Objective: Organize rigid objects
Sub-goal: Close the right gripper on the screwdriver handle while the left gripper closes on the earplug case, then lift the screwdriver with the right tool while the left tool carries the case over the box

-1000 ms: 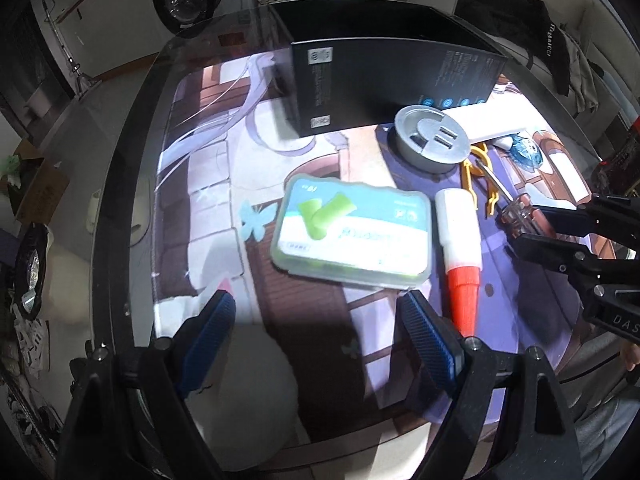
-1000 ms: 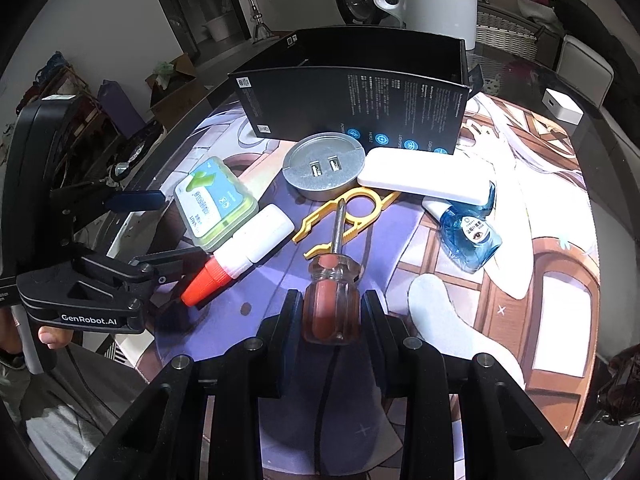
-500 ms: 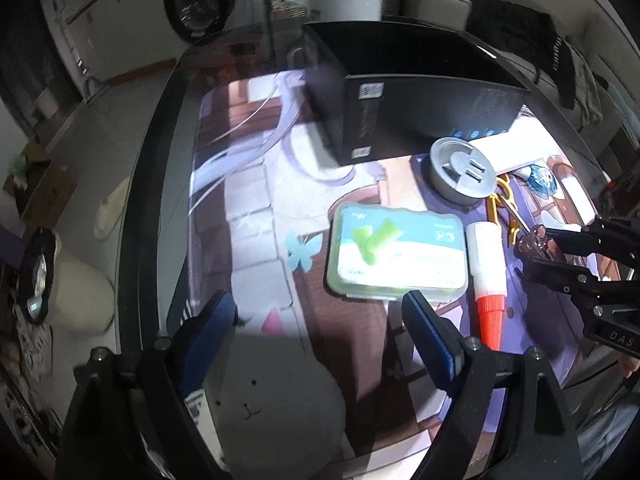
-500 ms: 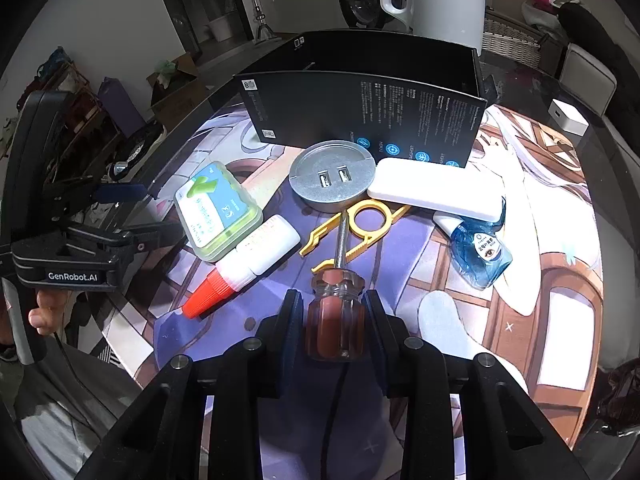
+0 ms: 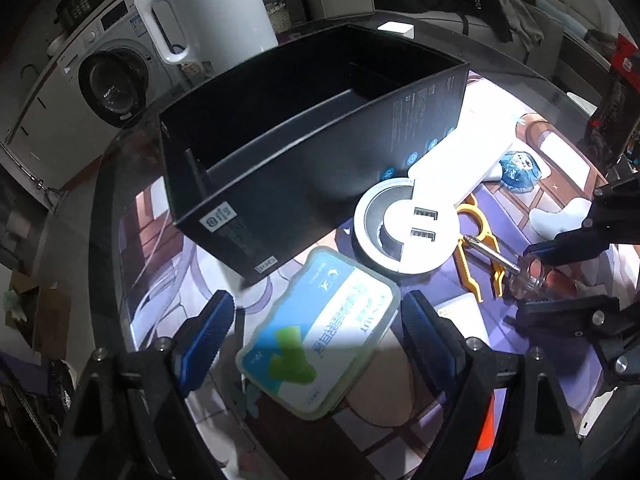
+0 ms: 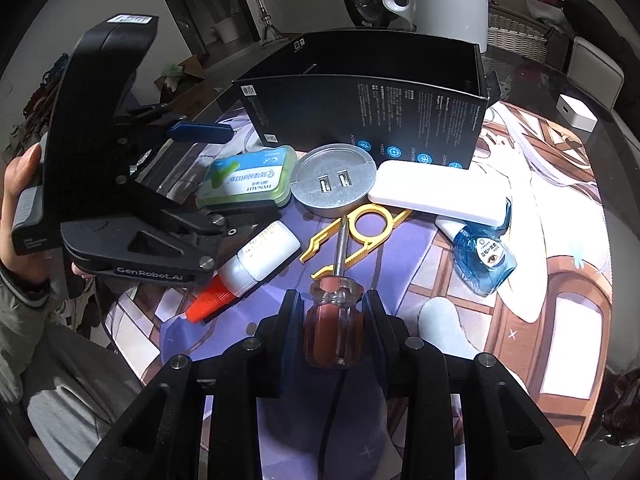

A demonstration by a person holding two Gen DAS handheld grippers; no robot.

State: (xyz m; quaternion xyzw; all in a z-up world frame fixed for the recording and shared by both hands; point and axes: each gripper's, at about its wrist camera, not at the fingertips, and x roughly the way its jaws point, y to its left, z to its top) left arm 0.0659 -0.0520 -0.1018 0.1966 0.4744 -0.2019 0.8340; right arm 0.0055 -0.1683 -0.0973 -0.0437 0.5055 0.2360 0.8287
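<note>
A green-lidded case [image 5: 320, 332] lies on the printed mat in front of the open black box [image 5: 304, 152]. My left gripper [image 5: 316, 320] hangs open over it, one blue pad on each side, neither touching. In the right wrist view that same left gripper [image 6: 252, 172] straddles the case [image 6: 260, 192] from the left. My right gripper [image 6: 332, 308] is shut on the red handle of a screwdriver [image 6: 334, 332], whose shaft lies across a yellow plastic tool [image 6: 360, 236]. The right gripper [image 5: 560, 276] also shows at the right of the left wrist view.
Around the black box [image 6: 360, 112] lie a round silver USB hub [image 6: 334, 184], a white oblong case [image 6: 436, 192], a blue bottle [image 6: 484, 256] and an orange-capped glue bottle [image 6: 256, 260]. Behind stands a white kettle [image 5: 208, 12]. The glass table's edge [image 5: 104, 208] curves at left.
My left gripper has swung and rolled toward the black box, so the green case now sits skewed between its fingers. The right gripper stays put, still clamped on the screwdriver.
</note>
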